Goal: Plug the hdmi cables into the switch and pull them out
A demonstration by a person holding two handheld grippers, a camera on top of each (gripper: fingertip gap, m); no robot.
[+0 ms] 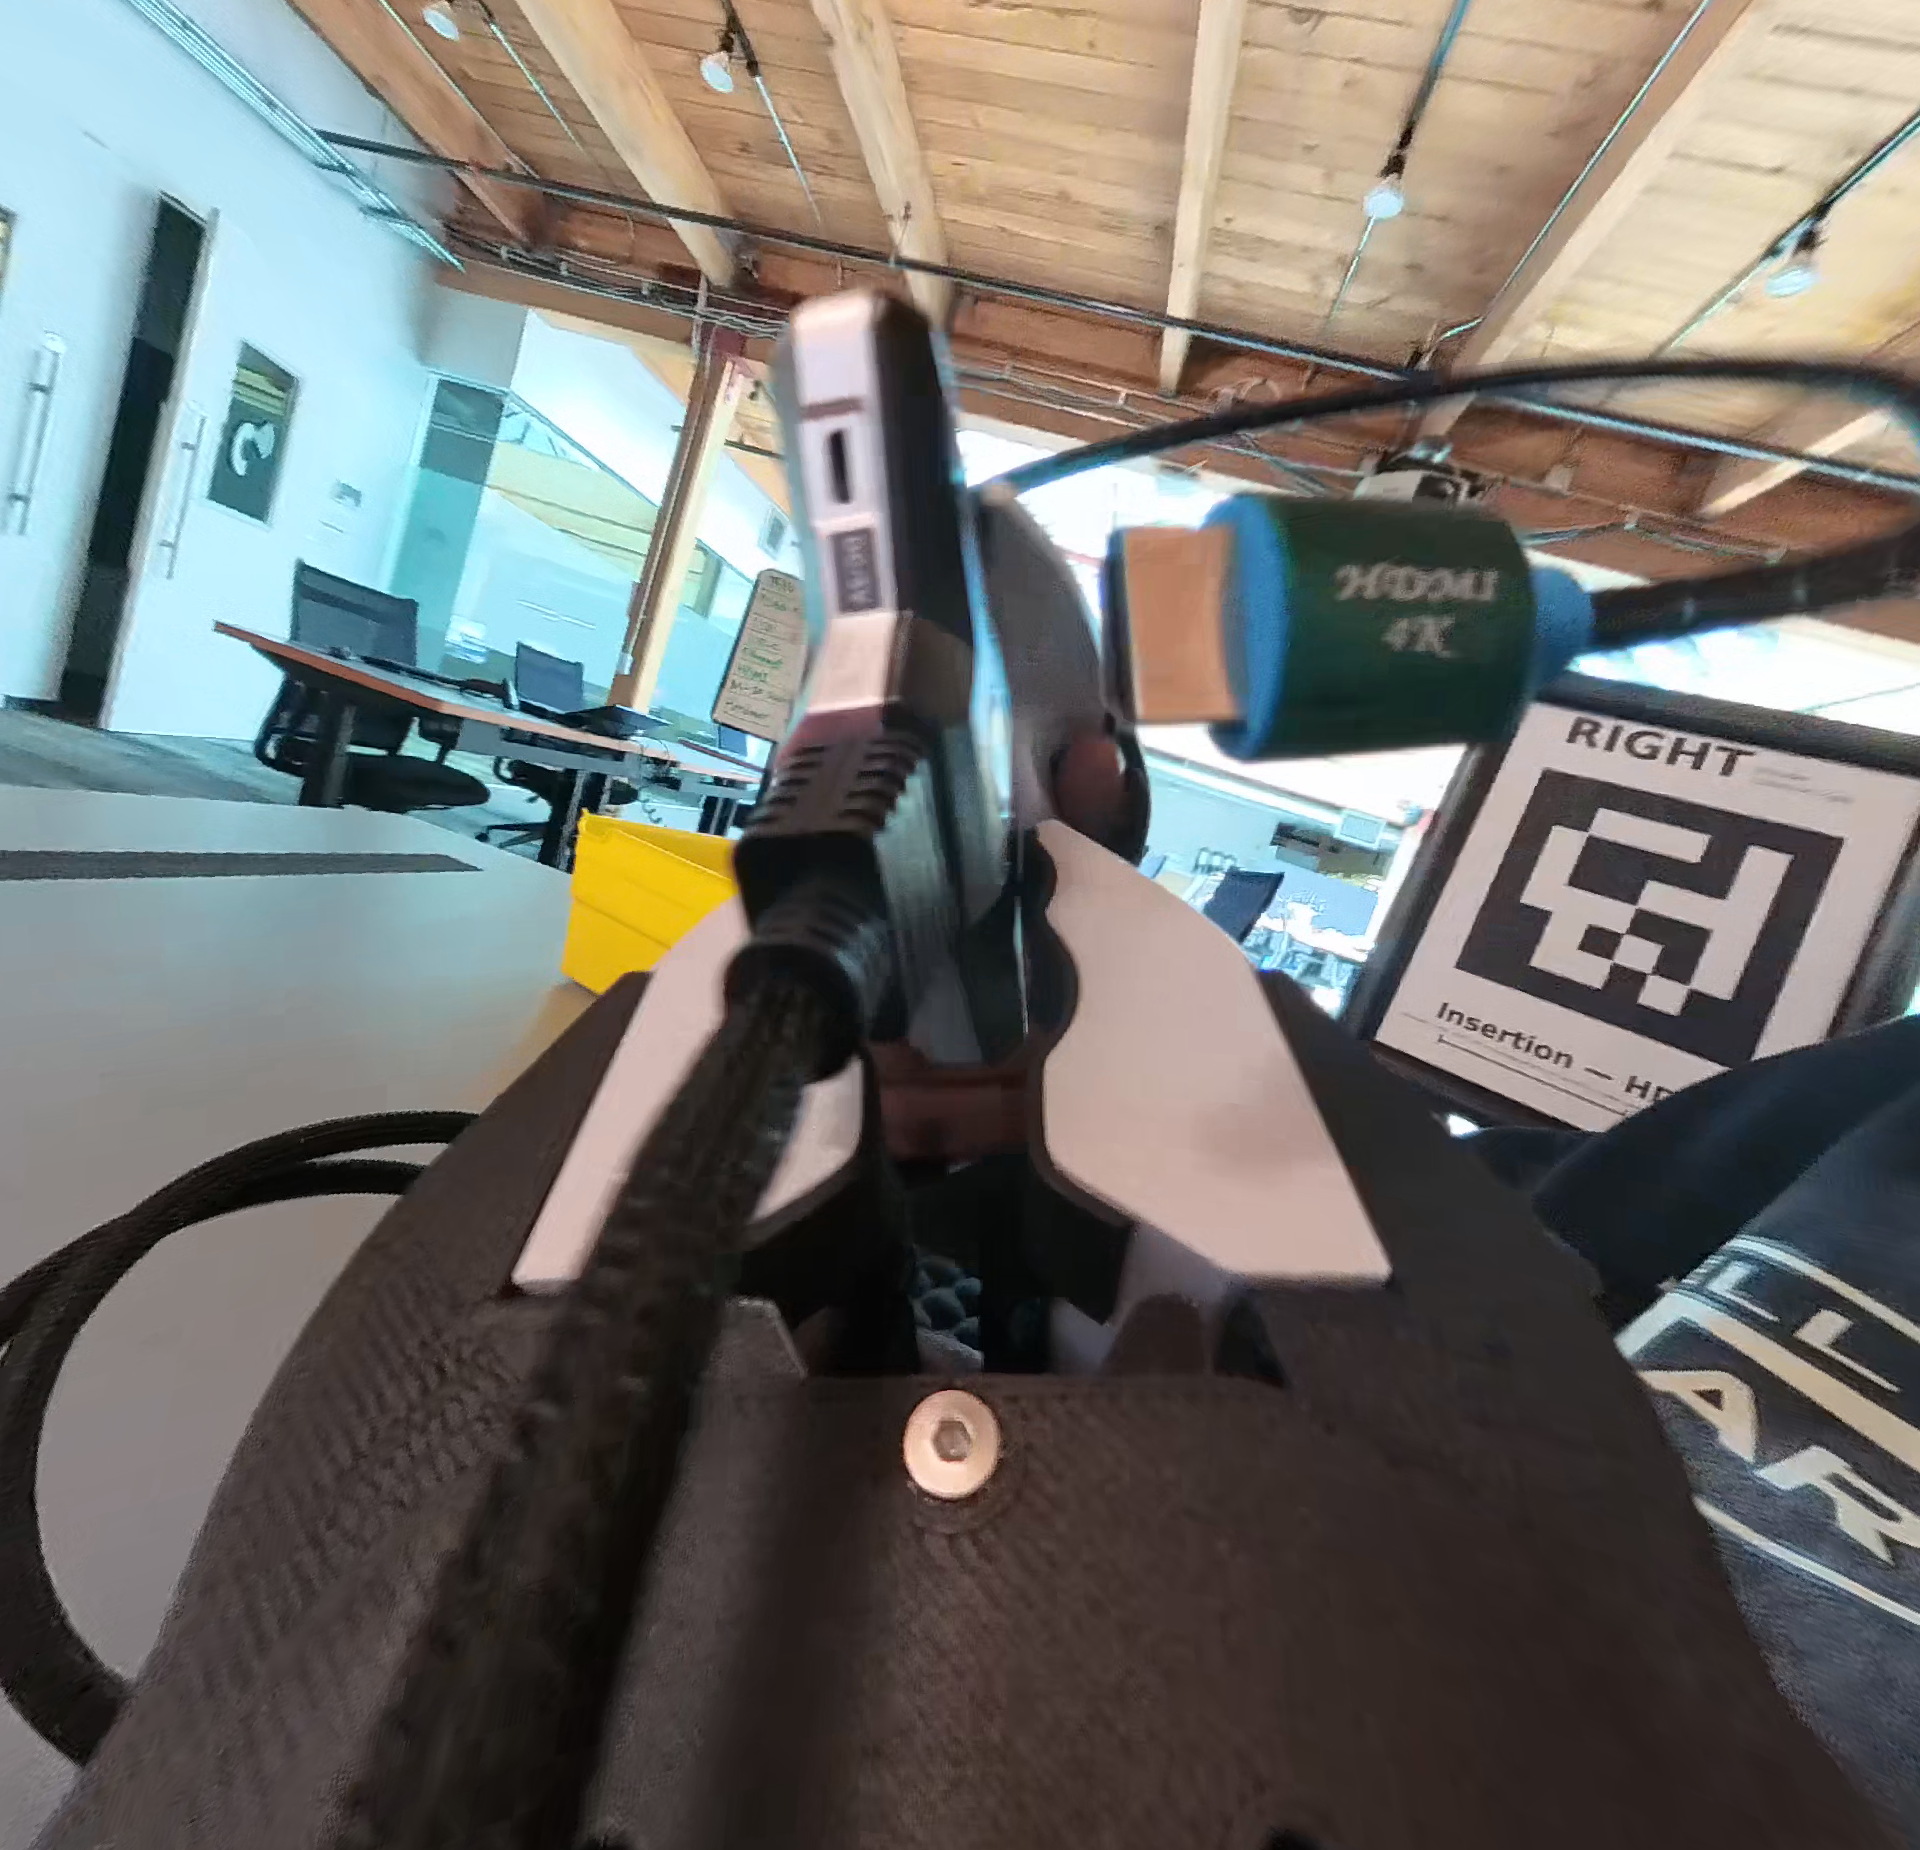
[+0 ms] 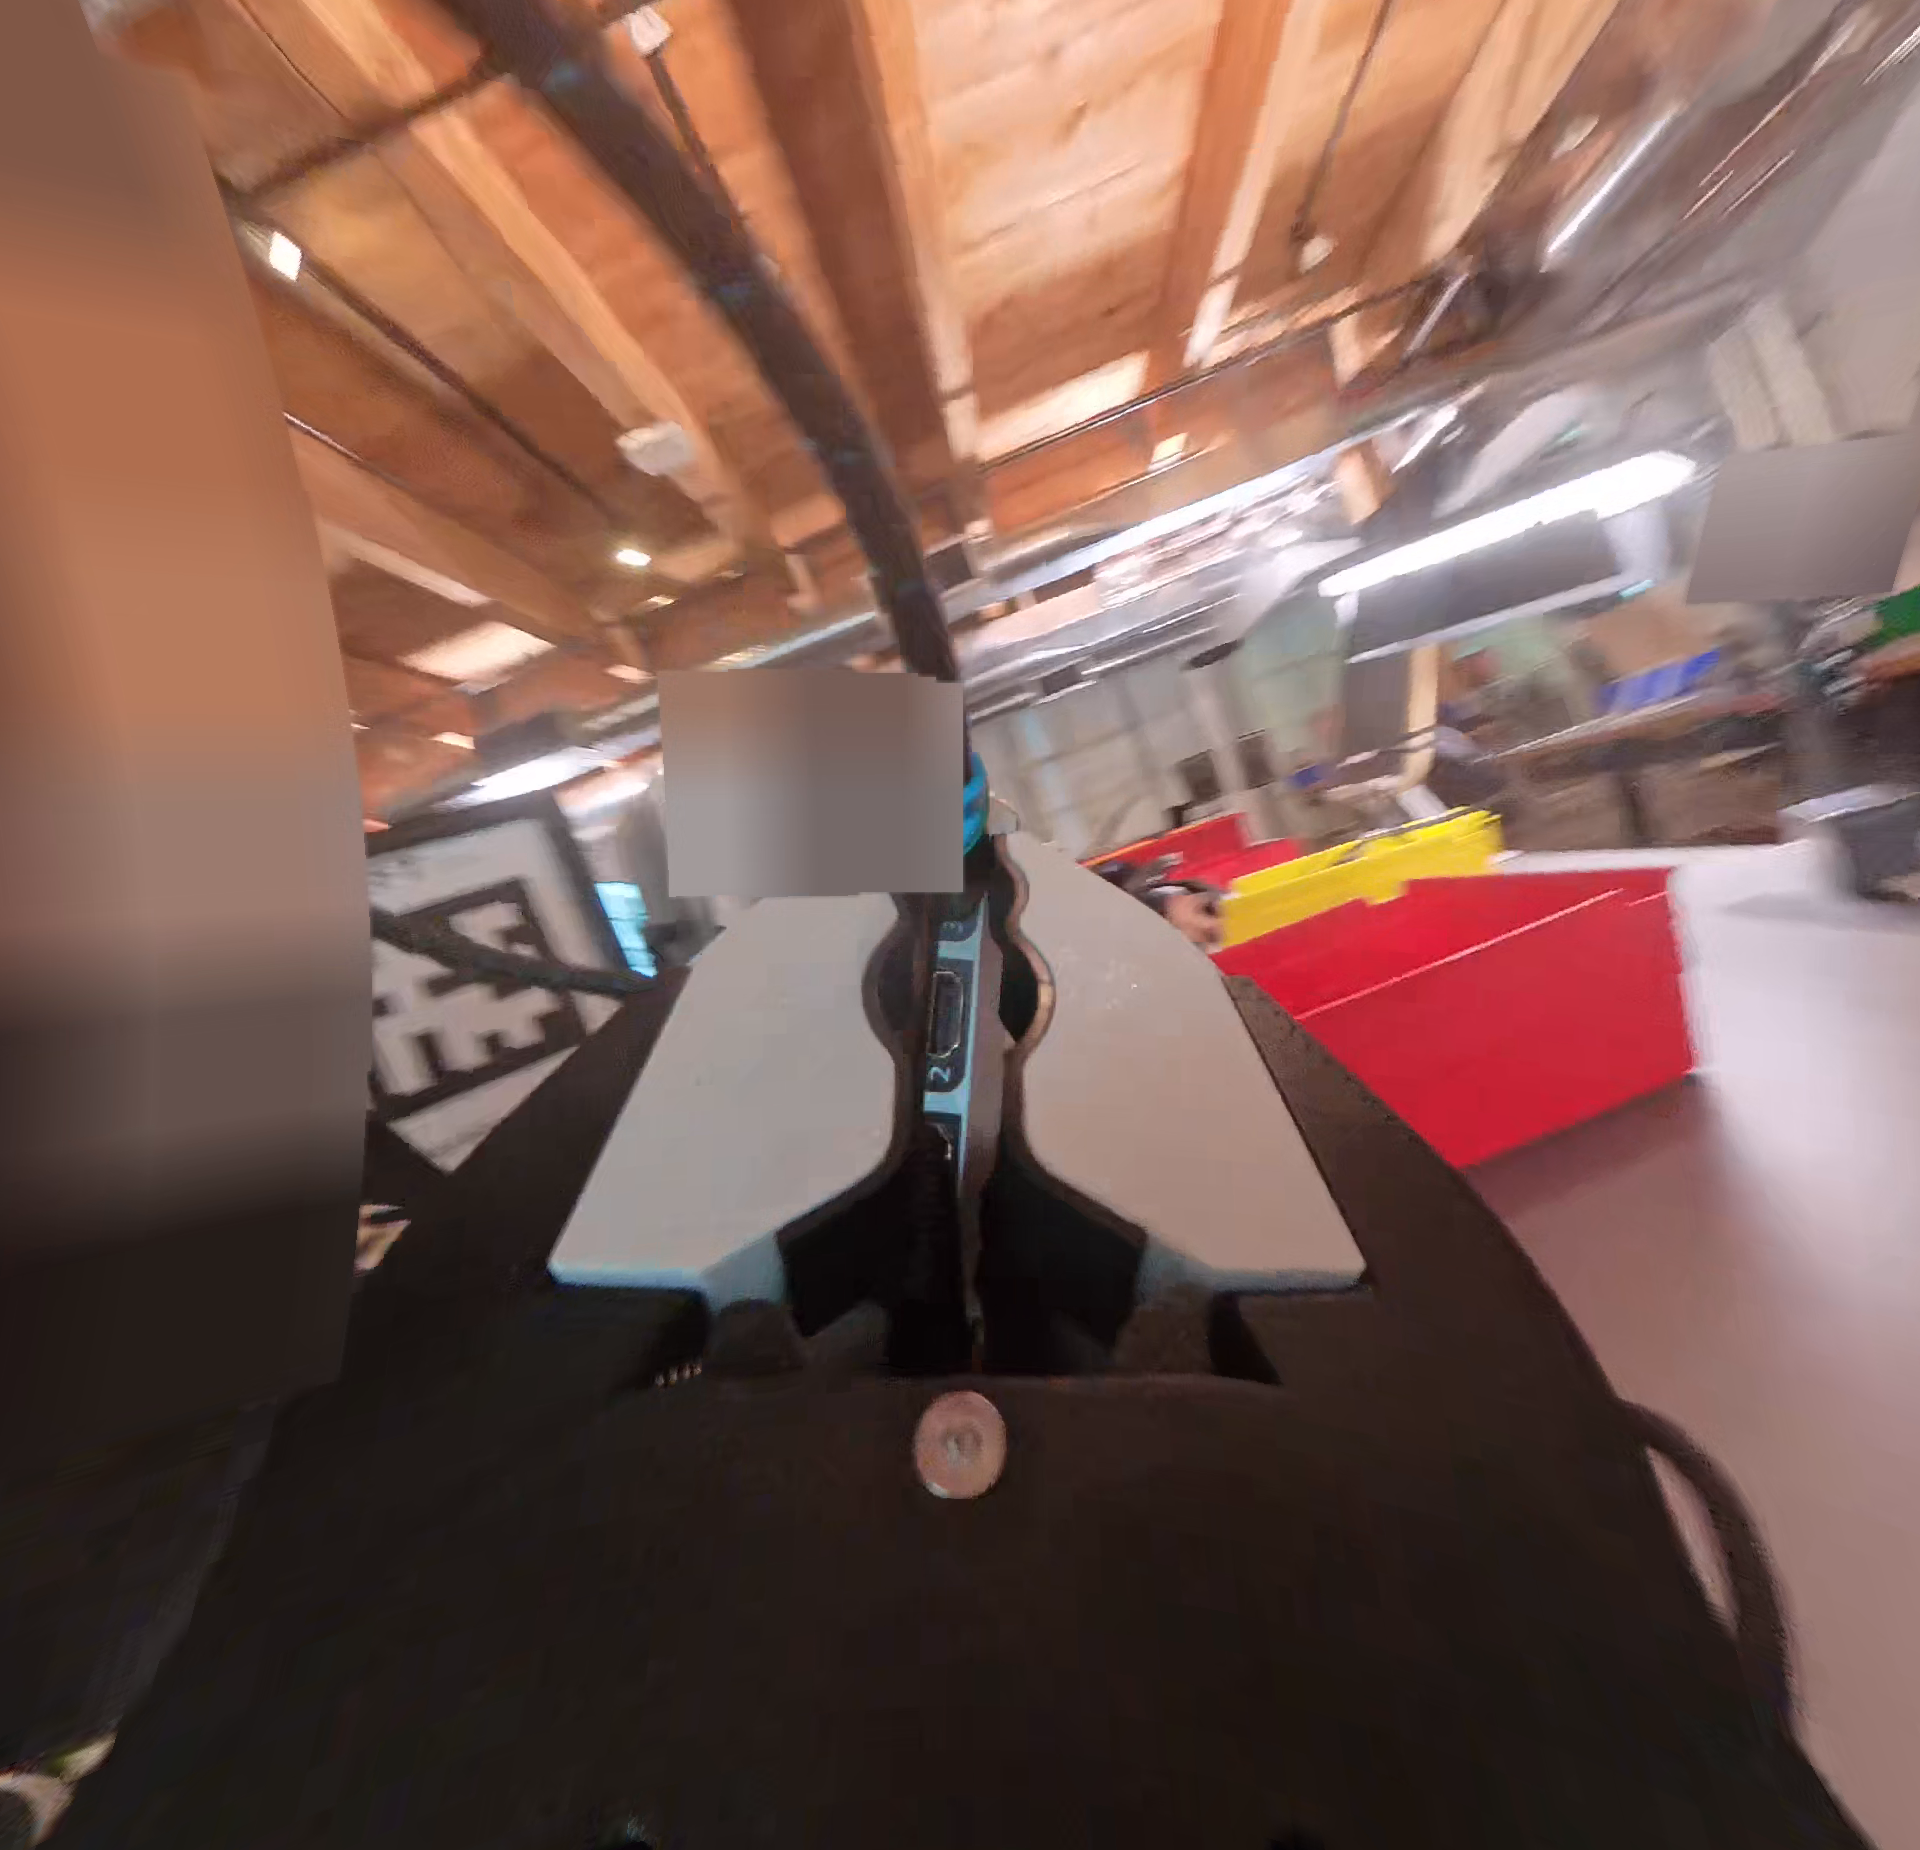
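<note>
The switch (image 1: 883, 553), light and rigid, is clamped upright in the left gripper (image 1: 945, 990). The stiff green plug (image 1: 1392, 637) beside it is best held by its shell; the right gripper's (image 2: 951, 1021) hold cannot be told.

Left hand-held gripper (image 1: 951, 953): black textured body, white finger plates. Switch (image 1: 883, 595): silver-grey shell, black face. Cable plugged into it (image 1: 727, 1104): black braided, black ribbed boot. Loose HDMI plug (image 1: 1361, 637): dark green barrel, blue end caps, gold-tan metal tip, black braided lead. Marker board (image 1: 1621, 917): white with a black square-block pattern, black frame. Bin (image 1: 634, 901): yellow. Desk (image 1: 260, 969): off-white. Ceiling: tan wood planks and beams.

Right hand-held gripper (image 2: 987, 969): black body, light grey finger plates, blue collar visible at the tips. Bins (image 2: 1475, 1011): red, with a yellow one (image 2: 1371, 865) behind.
</note>
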